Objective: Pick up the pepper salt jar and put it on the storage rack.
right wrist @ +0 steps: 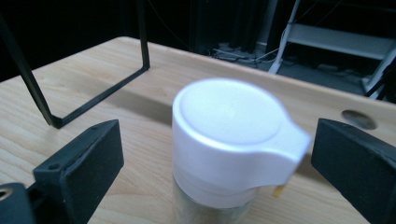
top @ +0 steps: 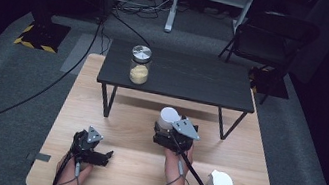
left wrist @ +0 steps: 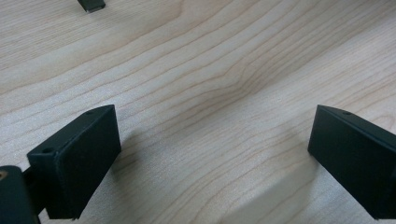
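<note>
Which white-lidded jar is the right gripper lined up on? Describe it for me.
On the wooden table, just in front of the black raised shelf, it stands between the open right gripper. Unlike the other white-lidded jar near the front right corner, this white-lidded jar sits mid-table.

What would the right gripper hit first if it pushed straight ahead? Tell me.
The white-lidded jar, which stands between the open jaws of the right gripper. Past it lies bare table and the black shelf leg, off to the side.

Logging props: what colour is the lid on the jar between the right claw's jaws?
White lid, clearest in the right gripper view.
</note>
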### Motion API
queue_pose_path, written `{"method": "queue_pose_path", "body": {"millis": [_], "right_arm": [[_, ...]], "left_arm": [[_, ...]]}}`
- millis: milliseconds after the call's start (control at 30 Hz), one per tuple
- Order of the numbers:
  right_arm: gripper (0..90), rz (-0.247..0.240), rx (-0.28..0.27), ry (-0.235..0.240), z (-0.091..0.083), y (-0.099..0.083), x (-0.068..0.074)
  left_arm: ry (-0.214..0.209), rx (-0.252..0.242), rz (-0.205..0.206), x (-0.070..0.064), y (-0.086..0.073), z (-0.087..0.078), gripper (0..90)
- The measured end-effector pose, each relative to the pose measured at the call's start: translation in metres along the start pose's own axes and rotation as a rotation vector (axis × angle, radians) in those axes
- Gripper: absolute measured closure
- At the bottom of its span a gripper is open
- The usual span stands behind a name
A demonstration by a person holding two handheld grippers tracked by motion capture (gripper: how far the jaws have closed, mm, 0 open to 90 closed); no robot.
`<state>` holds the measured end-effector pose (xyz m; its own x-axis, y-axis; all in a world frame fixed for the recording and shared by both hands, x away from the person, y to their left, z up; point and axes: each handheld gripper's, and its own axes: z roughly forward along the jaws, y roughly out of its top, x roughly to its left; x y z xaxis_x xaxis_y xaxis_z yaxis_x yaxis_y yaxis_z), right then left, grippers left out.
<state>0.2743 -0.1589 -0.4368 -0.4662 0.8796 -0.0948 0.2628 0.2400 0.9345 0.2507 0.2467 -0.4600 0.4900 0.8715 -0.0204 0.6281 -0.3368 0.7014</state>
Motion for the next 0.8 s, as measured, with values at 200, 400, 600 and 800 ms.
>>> {"method": "queue_pose_path", "body": {"millis": [200,400,600,800], "right_arm": [[2.9,0.008,0.008,0.021,0.015,-0.011,-0.006],[6.4,0.030,0.058,0.024,0.030,-0.016,-0.011],[13.0,0.019,0.092,0.035,0.040,-0.021,-0.014],[23.1,0.014,0.114,0.045,0.048,-0.027,-0.015]], "left_arm": [[0.000,0.000,0.000,0.000,0.000,0.000,2.5],[0.001,0.000,0.002,0.000,0.000,0.000,2.5],[0.001,0.000,0.002,0.000,0.000,0.000,2.5],[0.001,0.000,0.002,0.000,0.000,0.000,2.5]]}}
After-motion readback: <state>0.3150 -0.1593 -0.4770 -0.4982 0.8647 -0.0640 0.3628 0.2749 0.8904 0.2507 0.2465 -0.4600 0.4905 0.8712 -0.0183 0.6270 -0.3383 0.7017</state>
